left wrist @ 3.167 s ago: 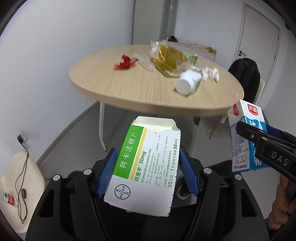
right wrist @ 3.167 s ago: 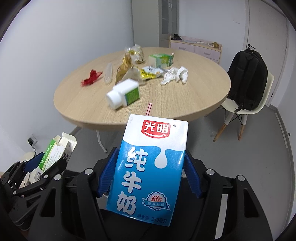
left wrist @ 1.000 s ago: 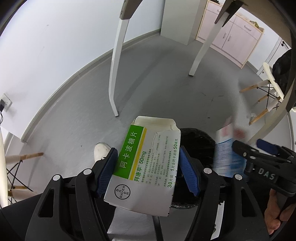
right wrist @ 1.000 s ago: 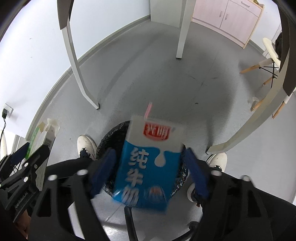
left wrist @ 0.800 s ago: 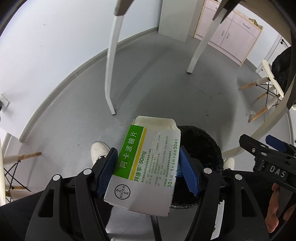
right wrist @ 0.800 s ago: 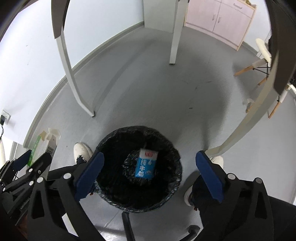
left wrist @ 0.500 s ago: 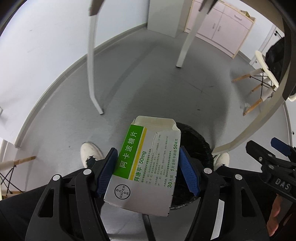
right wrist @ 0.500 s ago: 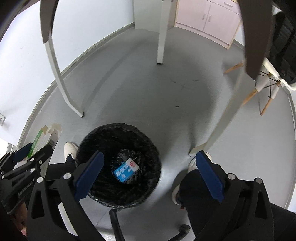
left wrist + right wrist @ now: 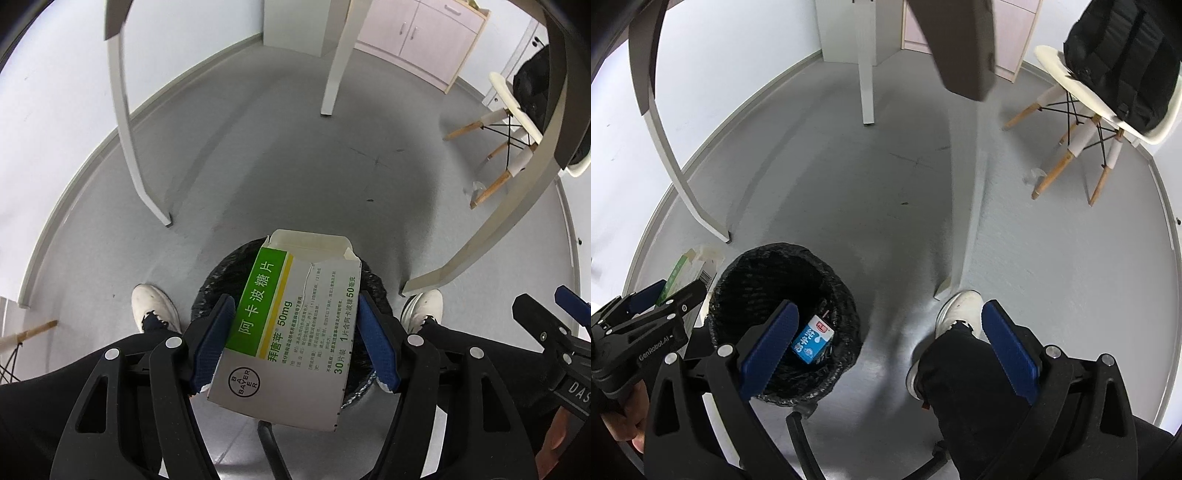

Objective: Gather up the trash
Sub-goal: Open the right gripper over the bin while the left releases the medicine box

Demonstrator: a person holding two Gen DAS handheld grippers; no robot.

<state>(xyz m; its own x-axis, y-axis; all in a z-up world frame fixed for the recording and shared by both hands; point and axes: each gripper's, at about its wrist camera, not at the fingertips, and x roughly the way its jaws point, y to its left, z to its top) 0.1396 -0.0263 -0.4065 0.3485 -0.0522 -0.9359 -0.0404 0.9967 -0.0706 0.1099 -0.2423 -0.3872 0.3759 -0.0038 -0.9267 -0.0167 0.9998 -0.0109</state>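
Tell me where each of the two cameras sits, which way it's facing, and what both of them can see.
Left wrist: on the left gripper, looking down along its fingers at the medicine box clamped over the black trash bin; white shoes and dark trouser legs show.
Right wrist: on the right gripper, jaws open, looking down at the floor and the milk carton inside the bin; one leg and shoe show.
Shared: the bin, the medicine box, table legs, the chair, and each other's gripper.
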